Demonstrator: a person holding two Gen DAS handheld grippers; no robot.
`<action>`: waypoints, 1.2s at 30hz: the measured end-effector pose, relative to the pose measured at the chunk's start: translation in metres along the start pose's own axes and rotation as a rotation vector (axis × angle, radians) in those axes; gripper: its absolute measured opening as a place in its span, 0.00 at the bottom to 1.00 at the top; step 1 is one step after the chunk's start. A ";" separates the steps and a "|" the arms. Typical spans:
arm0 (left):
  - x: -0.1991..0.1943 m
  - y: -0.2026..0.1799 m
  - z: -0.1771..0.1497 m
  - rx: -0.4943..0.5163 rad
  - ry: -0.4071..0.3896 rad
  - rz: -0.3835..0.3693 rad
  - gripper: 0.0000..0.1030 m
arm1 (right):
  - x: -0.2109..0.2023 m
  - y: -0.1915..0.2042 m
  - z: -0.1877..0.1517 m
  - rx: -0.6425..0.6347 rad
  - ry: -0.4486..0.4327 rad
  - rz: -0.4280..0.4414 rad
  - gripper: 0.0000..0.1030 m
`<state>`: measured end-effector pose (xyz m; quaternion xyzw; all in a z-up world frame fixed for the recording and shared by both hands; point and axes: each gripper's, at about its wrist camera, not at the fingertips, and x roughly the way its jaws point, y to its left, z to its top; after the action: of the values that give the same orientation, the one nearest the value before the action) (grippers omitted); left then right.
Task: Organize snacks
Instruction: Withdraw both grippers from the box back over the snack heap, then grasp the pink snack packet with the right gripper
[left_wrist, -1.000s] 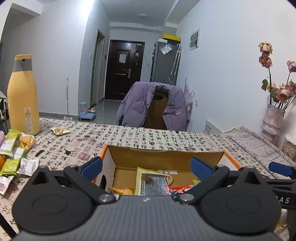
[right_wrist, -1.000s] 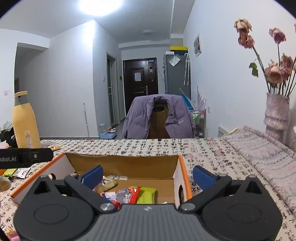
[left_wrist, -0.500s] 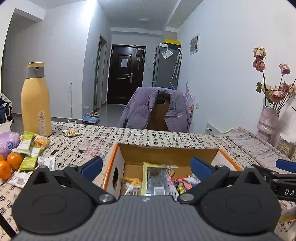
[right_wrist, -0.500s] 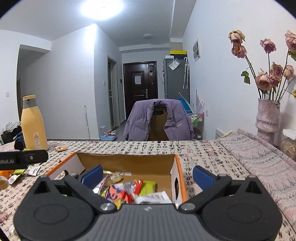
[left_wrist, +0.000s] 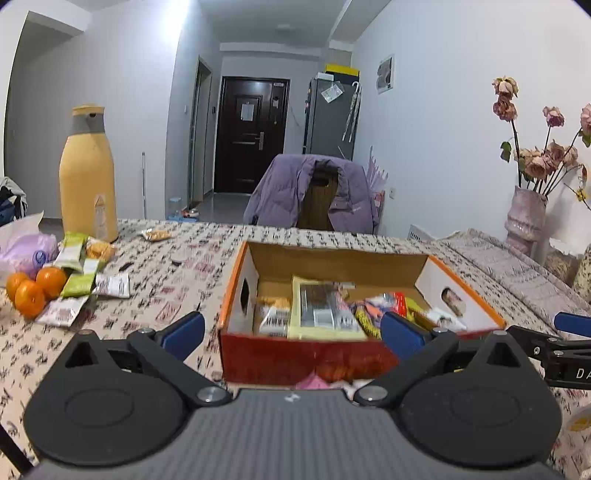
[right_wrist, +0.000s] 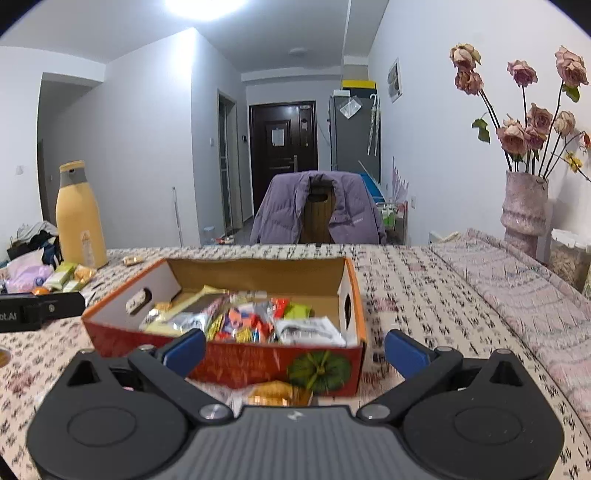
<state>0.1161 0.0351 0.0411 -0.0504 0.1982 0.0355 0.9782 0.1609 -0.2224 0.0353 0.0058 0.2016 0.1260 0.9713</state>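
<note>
On patterned tablecloth (left_wrist: 177, 266) — snack box (left_wrist: 295, 354), perhaps cardboard.

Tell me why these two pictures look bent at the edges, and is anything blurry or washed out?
Left wrist view: the fisheye lens bows the walls and darkens the corners; the snack box has a smeared front, and the left tool is fairly sharp. Right wrist view: same bending; the ceiling light is blown out white, the tablecloth is softly blurred near the right tool.
</note>
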 end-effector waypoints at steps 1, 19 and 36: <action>-0.001 0.000 -0.003 0.000 0.005 0.001 1.00 | -0.002 0.000 -0.004 -0.001 0.008 0.000 1.00; -0.007 0.016 -0.058 0.000 0.082 0.001 1.00 | 0.028 0.002 -0.048 0.023 0.228 -0.078 1.00; 0.001 0.024 -0.073 -0.024 0.083 -0.040 1.00 | 0.049 0.008 -0.054 0.010 0.306 -0.127 1.00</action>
<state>0.0868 0.0507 -0.0279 -0.0674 0.2372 0.0163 0.9690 0.1811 -0.2051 -0.0331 -0.0212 0.3477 0.0628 0.9352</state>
